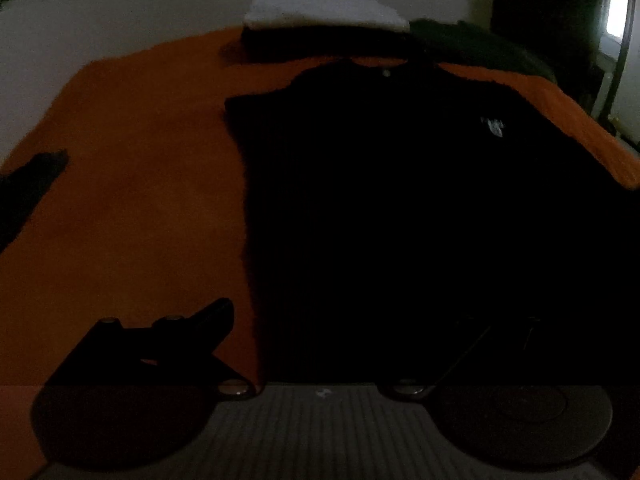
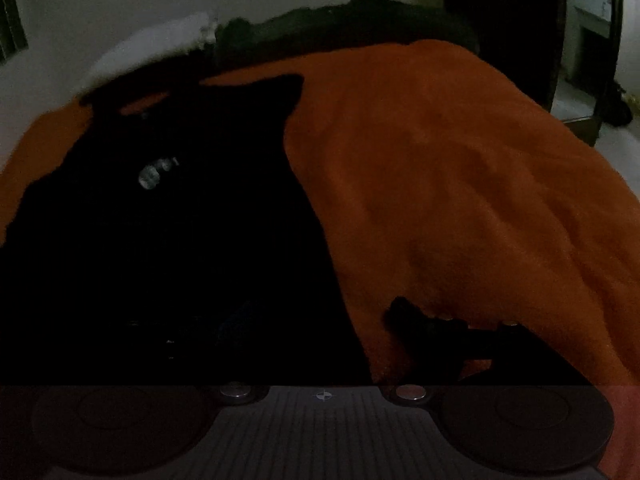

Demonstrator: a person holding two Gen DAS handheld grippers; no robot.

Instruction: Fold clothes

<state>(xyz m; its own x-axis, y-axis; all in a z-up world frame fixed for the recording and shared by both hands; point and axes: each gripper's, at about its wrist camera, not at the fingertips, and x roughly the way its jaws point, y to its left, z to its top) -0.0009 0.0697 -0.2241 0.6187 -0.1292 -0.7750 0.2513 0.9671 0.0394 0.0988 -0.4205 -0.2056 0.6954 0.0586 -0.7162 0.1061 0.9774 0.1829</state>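
Note:
A black shirt with a small white chest logo lies spread flat on an orange bed cover. In the left wrist view its left finger shows over the cover, and the right finger is lost against the dark cloth. The left gripper is open at the shirt's bottom hem. In the right wrist view the shirt fills the left side. The right gripper is open at the hem, with one finger over the orange cover.
A folded white and dark stack and a dark green garment sit at the bed's far end by the wall. Another dark piece lies at the left edge. The bed drops off to the right near a doorway.

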